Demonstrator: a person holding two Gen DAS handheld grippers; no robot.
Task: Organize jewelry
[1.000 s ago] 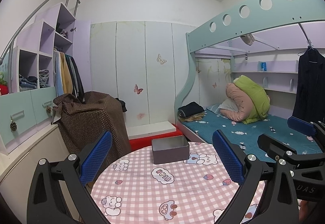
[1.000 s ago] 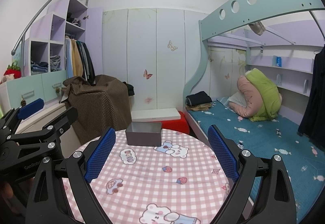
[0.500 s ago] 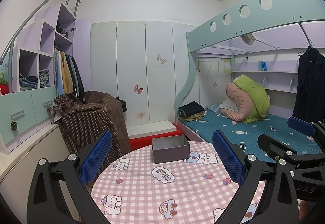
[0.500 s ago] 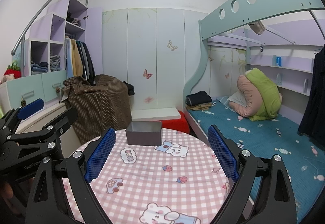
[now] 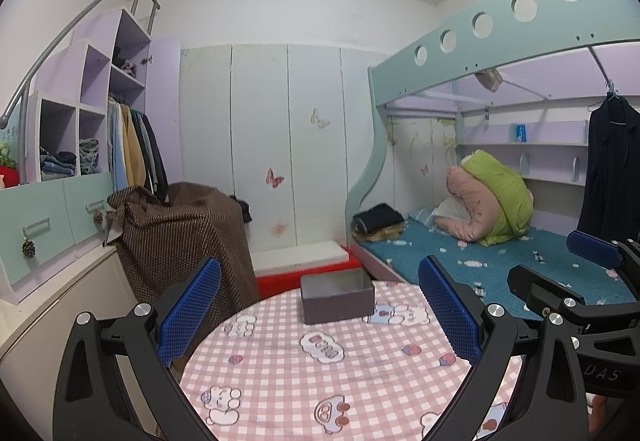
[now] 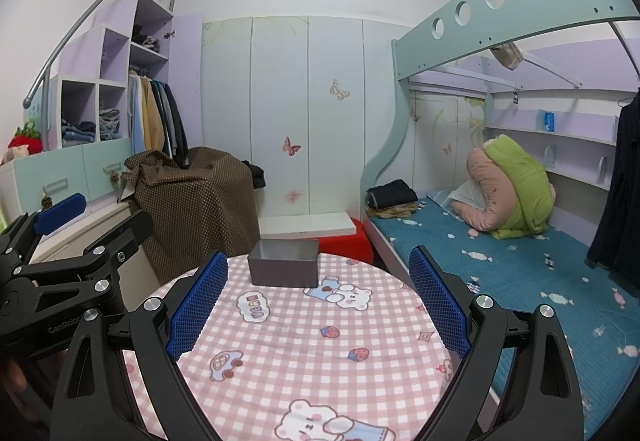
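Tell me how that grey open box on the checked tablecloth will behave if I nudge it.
The grey open box looks thin-walled and, from this angle, empty, so probably light. Its low, flat-bottomed shape suggests sliding rather than tipping. The tablecloth may bunch beneath it, so a push could drag cloth along.

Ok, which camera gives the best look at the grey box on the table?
The left wrist view. It looks slightly down into the grey box, so the open top and inner walls show, though not the bottom. The right wrist view shows the grey box clearly too, but lower on: mostly the front wall and a thin strip of the opening.
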